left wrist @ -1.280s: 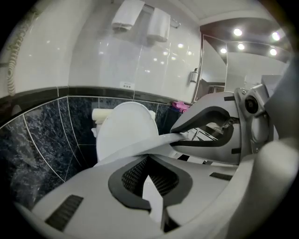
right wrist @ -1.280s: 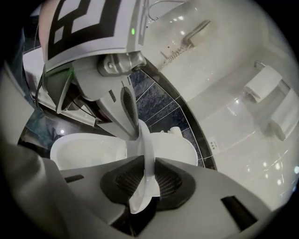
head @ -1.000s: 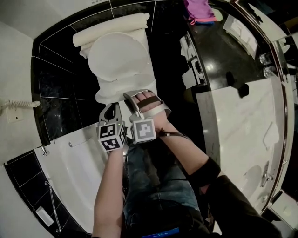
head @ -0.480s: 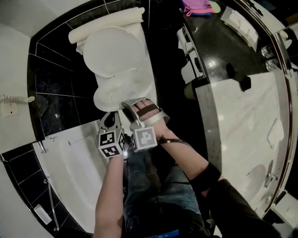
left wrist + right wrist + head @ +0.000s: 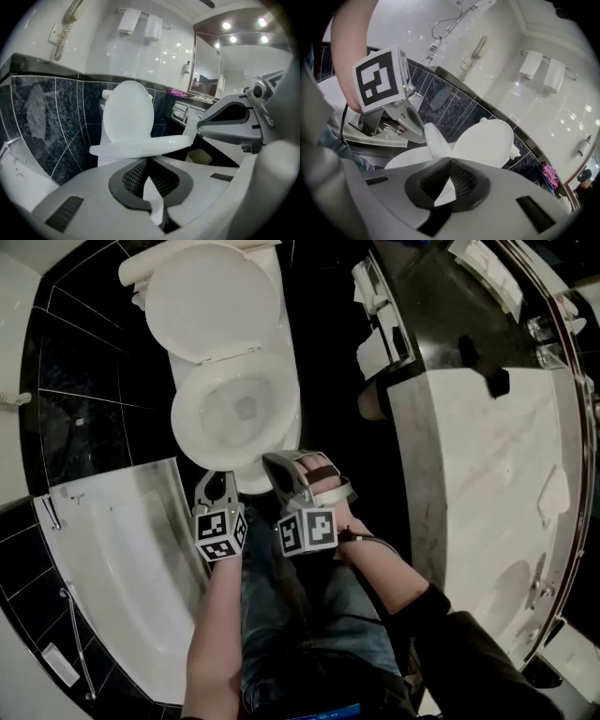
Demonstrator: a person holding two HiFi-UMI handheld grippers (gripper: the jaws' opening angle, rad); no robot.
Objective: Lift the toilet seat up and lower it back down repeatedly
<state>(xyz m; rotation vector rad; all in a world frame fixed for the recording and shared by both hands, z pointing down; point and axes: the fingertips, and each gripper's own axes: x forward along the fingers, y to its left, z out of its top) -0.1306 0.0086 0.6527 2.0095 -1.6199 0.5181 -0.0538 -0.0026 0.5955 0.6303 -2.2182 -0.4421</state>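
Observation:
A white toilet stands at the top of the head view, its lid [image 5: 211, 296] upright and its seat [image 5: 192, 442] lying flat over the bowl. Both grippers hover at the bowl's front rim. My left gripper [image 5: 216, 482] is at the front left and my right gripper [image 5: 278, 465] at the front right; neither holds the seat. In the left gripper view the jaws [image 5: 149, 161] are shut and empty, with the seat [image 5: 140, 146] just ahead and the lid [image 5: 127, 115] behind. The right gripper [image 5: 450, 161] is shut and empty too, facing the seat [image 5: 405, 161], the lid [image 5: 485, 140] and the left gripper's marker cube [image 5: 379, 79].
A white bathtub [image 5: 122, 559] lies to the left of the toilet. A marble vanity counter [image 5: 478, 474] runs down the right. Black tiles [image 5: 84, 418] cover the floor and low wall. The person's jeans [image 5: 300, 615] are just behind the grippers. Towels [image 5: 140, 23] hang on the wall.
The head view has swung so the toilet sits higher and its bowl opening shows. The right gripper's jaws, apart earlier, have closed. Both grippers stay at the front rim.

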